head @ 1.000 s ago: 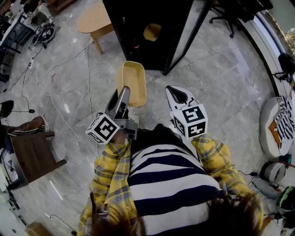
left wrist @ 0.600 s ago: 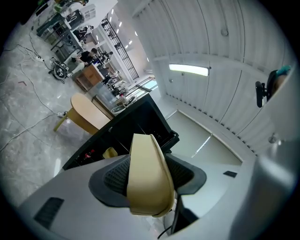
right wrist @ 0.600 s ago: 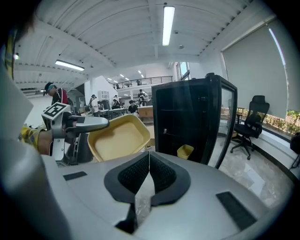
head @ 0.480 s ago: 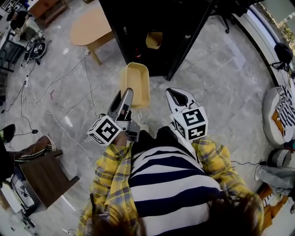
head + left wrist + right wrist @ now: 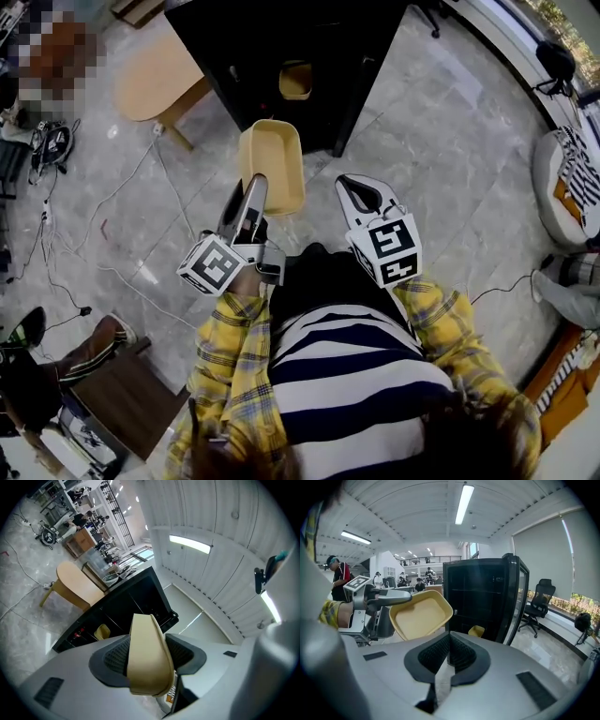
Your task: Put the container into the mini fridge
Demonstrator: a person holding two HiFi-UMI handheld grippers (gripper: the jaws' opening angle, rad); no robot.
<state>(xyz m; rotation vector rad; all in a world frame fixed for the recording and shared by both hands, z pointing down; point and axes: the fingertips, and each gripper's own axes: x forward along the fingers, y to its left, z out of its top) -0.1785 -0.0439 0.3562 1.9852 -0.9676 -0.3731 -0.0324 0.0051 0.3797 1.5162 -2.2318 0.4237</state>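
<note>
Container (image 5: 272,167): we carry it, long axis toward the far mini fridge (image 5: 244,37).
Left tongs (image 5: 251,195): gripping its near rim.
Right tongs (image 5: 362,194): closed, empty.
Floor (image 5: 441,159): grey marble.

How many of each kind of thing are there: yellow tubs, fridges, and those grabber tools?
yellow containers: 2 (held container, container in the fridge)
mini fridge: 1
grippers: 2 (left gripper, right gripper)
Total: 5
</note>
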